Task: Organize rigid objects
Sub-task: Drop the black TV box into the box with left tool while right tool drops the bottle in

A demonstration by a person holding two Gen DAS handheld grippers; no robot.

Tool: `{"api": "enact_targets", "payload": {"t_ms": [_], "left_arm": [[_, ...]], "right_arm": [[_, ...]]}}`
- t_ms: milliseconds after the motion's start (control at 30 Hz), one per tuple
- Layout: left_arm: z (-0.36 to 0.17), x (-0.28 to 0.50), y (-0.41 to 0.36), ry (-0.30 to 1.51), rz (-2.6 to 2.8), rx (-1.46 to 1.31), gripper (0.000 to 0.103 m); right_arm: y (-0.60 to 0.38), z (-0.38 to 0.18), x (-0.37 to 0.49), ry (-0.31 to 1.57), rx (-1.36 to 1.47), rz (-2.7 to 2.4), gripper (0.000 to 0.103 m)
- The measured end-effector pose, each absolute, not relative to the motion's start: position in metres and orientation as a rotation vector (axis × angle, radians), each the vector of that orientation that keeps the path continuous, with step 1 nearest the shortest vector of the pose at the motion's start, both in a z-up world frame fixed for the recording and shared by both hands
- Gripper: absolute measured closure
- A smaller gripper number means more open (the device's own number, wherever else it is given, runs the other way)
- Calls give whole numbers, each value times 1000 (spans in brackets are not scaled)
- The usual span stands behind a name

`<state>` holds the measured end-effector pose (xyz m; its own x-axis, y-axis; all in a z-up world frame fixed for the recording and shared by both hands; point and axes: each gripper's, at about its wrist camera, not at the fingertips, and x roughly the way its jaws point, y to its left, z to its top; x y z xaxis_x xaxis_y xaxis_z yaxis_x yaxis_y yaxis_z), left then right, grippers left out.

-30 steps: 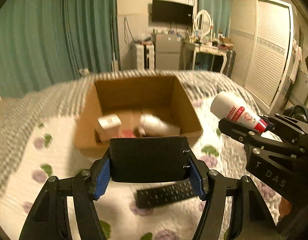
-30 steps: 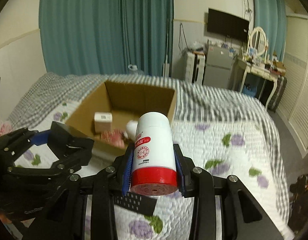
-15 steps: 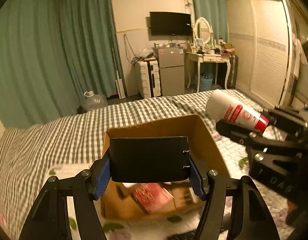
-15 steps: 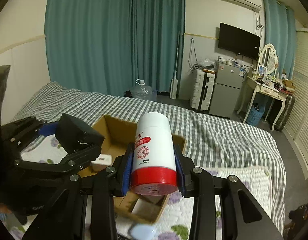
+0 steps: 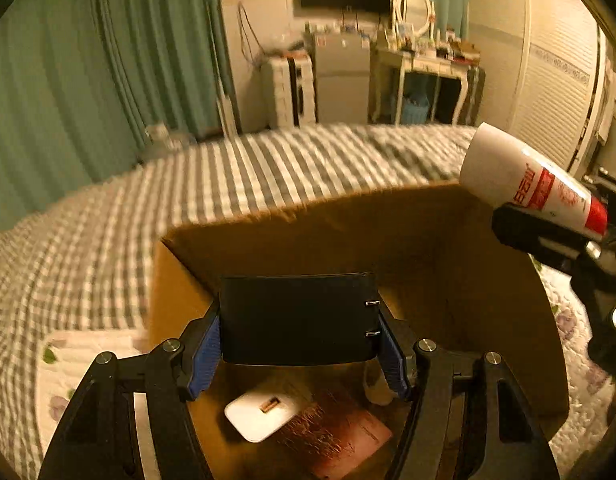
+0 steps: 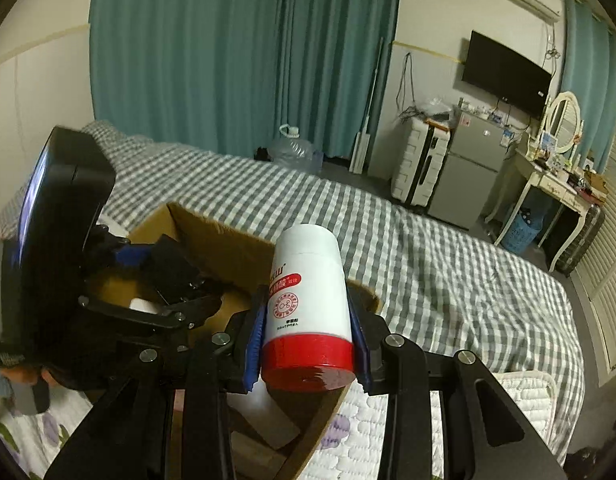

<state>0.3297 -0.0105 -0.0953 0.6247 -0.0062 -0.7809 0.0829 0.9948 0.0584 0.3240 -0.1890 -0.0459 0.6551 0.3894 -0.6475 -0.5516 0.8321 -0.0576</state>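
My left gripper [image 5: 299,346] is shut on a black rectangular case [image 5: 296,316] with two metal clips on its right edge, held over the open cardboard box [image 5: 347,232]. In the right wrist view the same case [image 6: 172,268] hangs above the box [image 6: 224,240] at the left. My right gripper [image 6: 308,344] is shut on a white bottle [image 6: 306,292] with a red cap, the cap toward the camera, above the box's near right corner. From the left wrist the bottle [image 5: 519,176] shows at the right edge.
In the box lie a small white carton [image 5: 260,416], a red packet [image 5: 339,436] and a white bottle [image 6: 264,412]. The box sits on a bed with a grey checked cover [image 6: 427,248] and a flowered quilt [image 6: 367,432]. Curtains, a fridge and a dressing table stand behind.
Both grippers have moved forward from short of the box to above it, each still holding its object. The black remote on the quilt has dropped out of view.
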Motion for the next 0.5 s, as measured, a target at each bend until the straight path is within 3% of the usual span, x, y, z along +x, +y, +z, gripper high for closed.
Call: {"api": "enact_targets", "payload": {"t_ms": [200,500], "left_arm": [[-104,329,-12,941,3,122,34],[-68,314,-10,801,25,141,33]], "right_arm": [[-194,-52,326,683,-250,531,67],[-184,-59,329,681,-263,587,67]]}}
